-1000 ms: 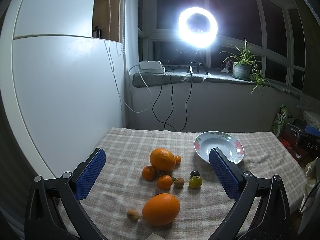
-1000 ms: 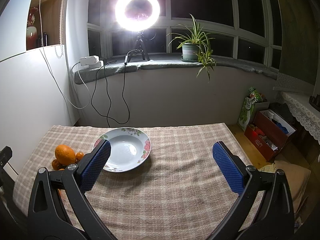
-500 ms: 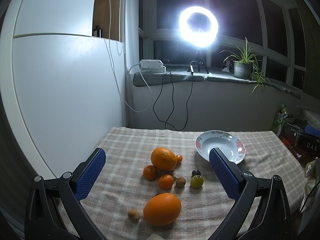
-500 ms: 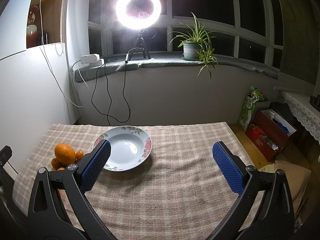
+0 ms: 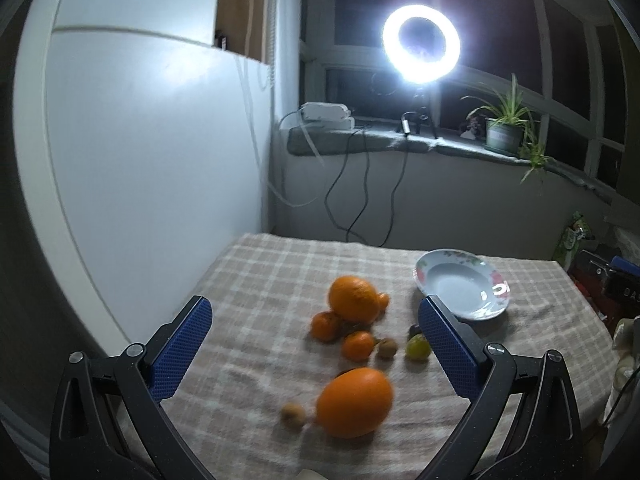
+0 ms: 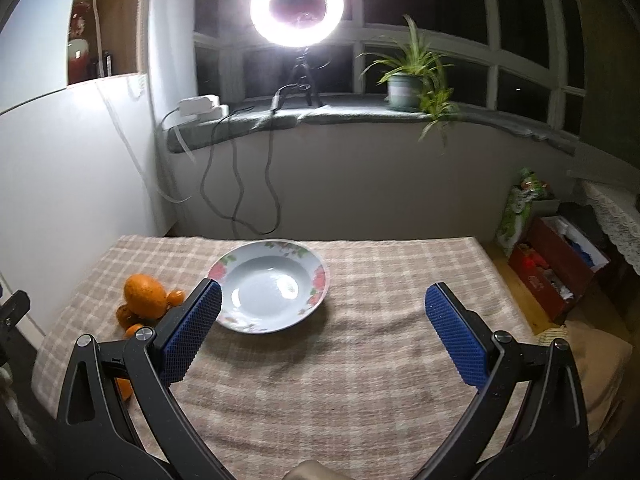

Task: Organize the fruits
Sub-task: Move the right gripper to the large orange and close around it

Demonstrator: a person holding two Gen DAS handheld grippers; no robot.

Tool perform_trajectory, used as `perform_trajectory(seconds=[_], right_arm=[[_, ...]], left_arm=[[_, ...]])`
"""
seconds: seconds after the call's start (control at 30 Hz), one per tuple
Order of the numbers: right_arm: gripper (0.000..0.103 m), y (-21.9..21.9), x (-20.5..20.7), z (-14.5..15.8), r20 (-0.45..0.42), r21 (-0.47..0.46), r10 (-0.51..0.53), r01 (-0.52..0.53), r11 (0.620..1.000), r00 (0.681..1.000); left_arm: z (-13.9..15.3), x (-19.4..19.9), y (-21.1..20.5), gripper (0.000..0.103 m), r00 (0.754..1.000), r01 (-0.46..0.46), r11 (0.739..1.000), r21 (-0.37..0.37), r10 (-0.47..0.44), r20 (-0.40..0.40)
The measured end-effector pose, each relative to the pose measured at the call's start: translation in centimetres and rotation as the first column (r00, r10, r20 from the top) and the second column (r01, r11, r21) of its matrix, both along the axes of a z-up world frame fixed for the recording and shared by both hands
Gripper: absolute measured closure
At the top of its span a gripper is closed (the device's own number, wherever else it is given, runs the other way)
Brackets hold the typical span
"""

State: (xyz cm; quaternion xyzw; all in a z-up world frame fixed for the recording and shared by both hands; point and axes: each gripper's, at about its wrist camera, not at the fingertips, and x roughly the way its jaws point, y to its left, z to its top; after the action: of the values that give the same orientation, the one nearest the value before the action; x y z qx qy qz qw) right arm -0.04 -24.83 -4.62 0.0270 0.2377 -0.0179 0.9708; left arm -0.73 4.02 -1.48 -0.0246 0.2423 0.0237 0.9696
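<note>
Left gripper (image 5: 316, 338): jaws apart, empty, fruit cluster (image 5: 356, 320) lying between them on the cloth. Right gripper (image 6: 322, 324): jaws apart, empty, plate (image 6: 316, 280) just ahead. Only the left view shows the near large orange (image 5: 354, 402).

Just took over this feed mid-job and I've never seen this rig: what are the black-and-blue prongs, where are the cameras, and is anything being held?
Each picture comes from a camera riding on a hand-held gripper a person carries. The left hand-held gripper looks over the fruit: two big oranges, smaller ones and a few tiny fruits on the checked tablecloth. The right hand-held gripper faces the flowered plate, which has nothing in it. Both are open, holding nothing.
</note>
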Motion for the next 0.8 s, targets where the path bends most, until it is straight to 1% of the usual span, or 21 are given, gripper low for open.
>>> perform_trajectory(seconds=[0.2, 0.3, 0.43, 0.53, 0.6, 0.63, 0.7, 0.8], right_arm=[[0.0, 2.6, 0.4, -1.3, -0.034, 0.002, 0.143, -0.143, 0.99, 0.989], [0.0, 3.7, 0.7, -2.3, -0.053, 0.047, 0.221, -0.219, 0.975, 0.974], [0.0, 4.4, 1.6, -3.5, -0.091, 0.153, 0.305, -0.289, 0.945, 0.948], [0.0, 5.4, 2.0, -4.1, -0.12, 0.156, 0.341, -0.321, 0.934, 0.932], [0.0, 6.2, 2.3, -4.6, -0.139, 0.152, 0.372, -0.351, 0.924, 0.918], [0.0, 6.7, 2.5, -4.9, -0.154, 0.163, 0.396, -0.373, 0.914, 0.905], [0.0, 7.3, 3.0, -5.6, -0.183, 0.201, 0.441, -0.406, 0.891, 0.878], [0.0, 8.0, 3.8, -6.5, -0.217, 0.258, 0.492, -0.437, 0.862, 0.843]], left_arm=[[-1.4, -0.7, 2.4, 0.002, 0.999, -0.028, 0.999, -0.018, 0.027, -0.033], [-2.6, -0.9, 3.5, 0.007, 0.997, -0.027, 0.999, -0.045, 0.023, -0.072], [-4.0, -1.1, 3.8, 0.012, 0.993, 0.001, 0.996, -0.087, -0.012, -0.118], [-4.8, -1.1, 3.7, 0.014, 0.987, 0.036, 0.991, -0.126, -0.055, -0.148], [-5.3, -1.2, 3.6, 0.016, 0.983, 0.059, 0.986, -0.158, -0.085, -0.164], [-5.5, -1.2, 3.5, 0.017, 0.98, 0.068, 0.982, -0.174, -0.098, -0.171], [-6.1, -1.2, 3.3, 0.017, 0.974, 0.089, 0.972, -0.216, -0.131, -0.186], [-7.1, -1.5, 2.9, 0.017, 0.964, 0.105, 0.961, -0.254, -0.161, -0.21]])
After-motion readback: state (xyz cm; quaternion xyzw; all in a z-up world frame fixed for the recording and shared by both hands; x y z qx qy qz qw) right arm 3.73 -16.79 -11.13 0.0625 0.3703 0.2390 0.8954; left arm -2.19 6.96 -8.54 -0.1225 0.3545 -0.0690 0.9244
